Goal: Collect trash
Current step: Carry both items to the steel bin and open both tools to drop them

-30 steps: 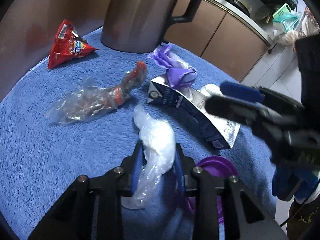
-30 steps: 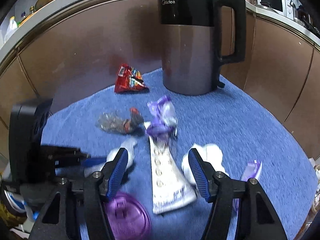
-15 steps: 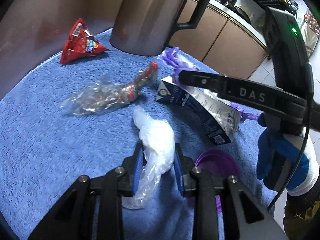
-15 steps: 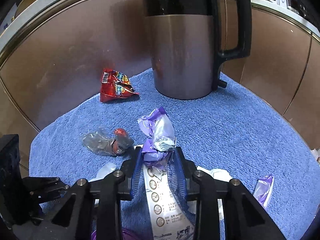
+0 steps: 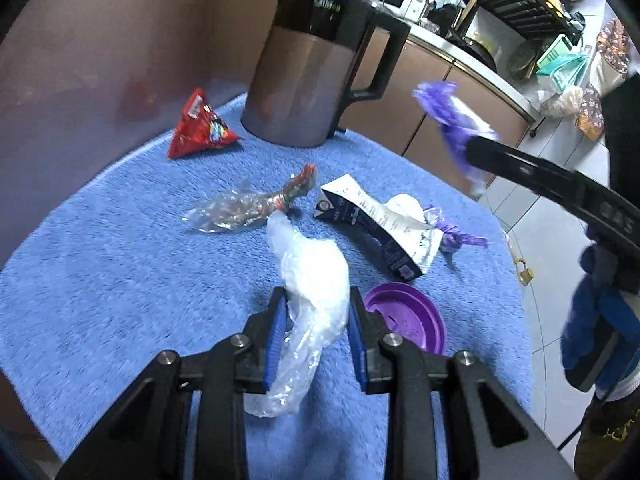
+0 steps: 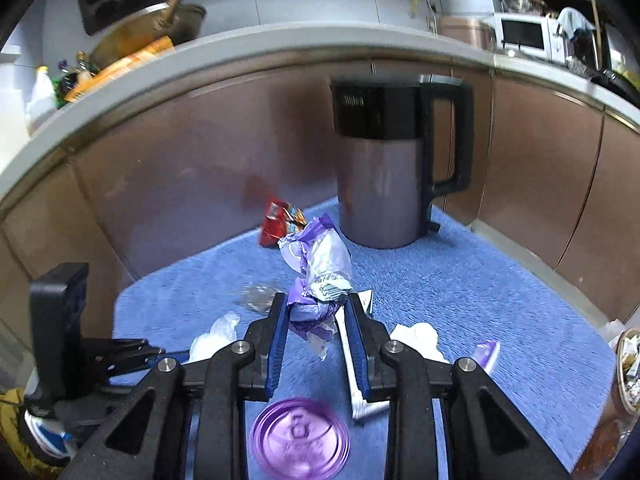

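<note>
Blue towel mat (image 5: 100,280) covers the table, w/ kettle (image 5: 316,80) at far edge by brown cabinets. Left gripper (image 5: 316,344) pinches clear plastic bag (image 5: 312,300) low over the mat. Right gripper (image 6: 316,336) clamps crumpled purple wrapper (image 6: 316,276), lifted off the mat. Red snack packet (image 5: 200,128), flattened carton (image 5: 380,228), purple lid (image 5: 408,316) lie on the mat.

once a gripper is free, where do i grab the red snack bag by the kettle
Take the red snack bag by its pointed top corner, coming straight down from above. It sits as a puffed triangle on the blue towel, peak raised. The kettle crowds its right side, so a sideways approach looks tighter.
</note>
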Motion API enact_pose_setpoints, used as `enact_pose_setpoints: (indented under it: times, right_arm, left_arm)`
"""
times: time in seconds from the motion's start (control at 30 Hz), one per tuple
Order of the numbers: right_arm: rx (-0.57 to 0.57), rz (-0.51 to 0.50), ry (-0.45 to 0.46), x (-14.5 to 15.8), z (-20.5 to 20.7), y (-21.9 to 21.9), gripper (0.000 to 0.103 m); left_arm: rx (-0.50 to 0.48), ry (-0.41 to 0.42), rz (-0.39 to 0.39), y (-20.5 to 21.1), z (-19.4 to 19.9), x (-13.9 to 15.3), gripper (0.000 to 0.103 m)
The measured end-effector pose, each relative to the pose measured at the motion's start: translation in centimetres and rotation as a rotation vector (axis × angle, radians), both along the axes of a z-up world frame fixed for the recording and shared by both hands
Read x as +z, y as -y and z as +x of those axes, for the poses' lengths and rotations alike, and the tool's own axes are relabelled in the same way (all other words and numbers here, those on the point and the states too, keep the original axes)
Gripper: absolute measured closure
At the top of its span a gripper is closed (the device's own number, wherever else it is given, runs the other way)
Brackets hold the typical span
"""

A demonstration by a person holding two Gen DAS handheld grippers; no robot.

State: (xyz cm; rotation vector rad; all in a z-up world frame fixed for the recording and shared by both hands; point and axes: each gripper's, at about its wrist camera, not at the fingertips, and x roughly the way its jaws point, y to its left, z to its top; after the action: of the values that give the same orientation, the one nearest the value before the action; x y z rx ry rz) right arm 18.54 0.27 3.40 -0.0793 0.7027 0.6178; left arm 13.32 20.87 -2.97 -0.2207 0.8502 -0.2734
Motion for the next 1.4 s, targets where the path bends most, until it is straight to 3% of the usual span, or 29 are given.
enact_pose_setpoints:
  times: [0.43,0.8,1.13,1.4]
  right_arm:
    - [-0.080,0.069,0.159,6.8,-11.4,8.5,0.076]
    - [-0.284,0.103,0.225,7.7,-18.6,18.6,0.076]
    - [-0.487,0.108,0.160,3.7,-21.5,27.8,0.076]
    - [-0.614,0.136,0.002,-3.6,-20.8,34.0,0.076]
  left_arm:
    - [0.025,0.124,0.064,3.3,-5.7,6.4,0.076]
    - [-0.099,0.190,0.095,12.1,-8.3,9.8,0.076]
    - [-0.361,0.127,0.149,27.1,-7.1,7.0,0.076]
    - [-0.522,0.056,0.213,37.7,-6.0,3.0,0.075]
